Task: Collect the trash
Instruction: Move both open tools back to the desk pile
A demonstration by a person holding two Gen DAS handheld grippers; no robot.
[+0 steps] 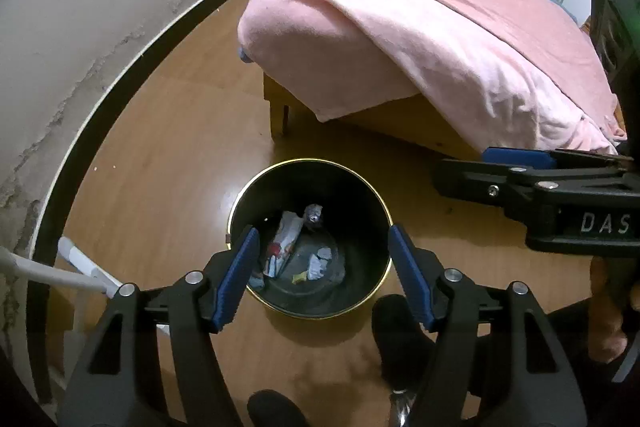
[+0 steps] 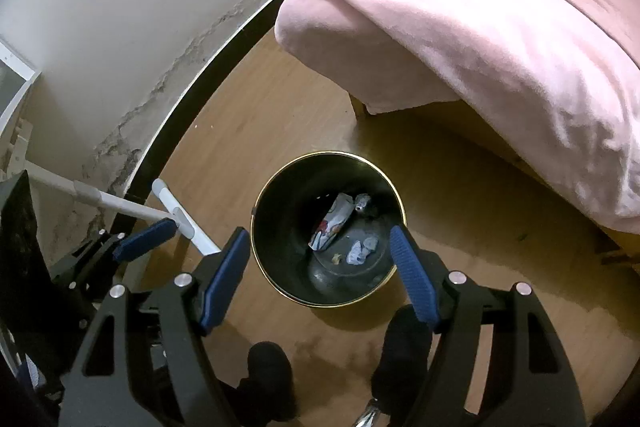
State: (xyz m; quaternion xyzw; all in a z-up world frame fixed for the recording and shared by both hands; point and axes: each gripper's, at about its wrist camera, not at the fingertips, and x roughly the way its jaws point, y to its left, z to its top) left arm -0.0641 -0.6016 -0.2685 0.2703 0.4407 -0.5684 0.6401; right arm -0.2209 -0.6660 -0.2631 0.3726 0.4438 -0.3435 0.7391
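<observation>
A round black bin with a gold rim [image 1: 362, 187] [image 2: 280, 183] stands on the wooden floor below both grippers. Inside lie a printed wrapper [image 1: 286, 239] [image 2: 332, 223], a grey crumpled ball [image 1: 314, 214] [image 2: 363, 202] and small bluish paper scraps [image 1: 318, 265] [image 2: 360, 251]. My left gripper [image 1: 323, 271] is open and empty above the bin. My right gripper [image 2: 320, 275] is open and empty above the bin too; it also shows at the right of the left wrist view [image 1: 516, 171]. The left gripper's blue fingers [image 2: 146, 237] show at the left of the right wrist view.
A bed with a pink blanket [image 1: 420, 39] [image 2: 480, 27] fills the upper right. A wall with a dark skirting board [image 1: 120, 87] [image 2: 180, 115] curves along the left. A white pole [image 1: 80, 267] [image 2: 176, 215] leans there. The person's dark shoes [image 1: 400, 339] [image 2: 268, 375] stand near the bin.
</observation>
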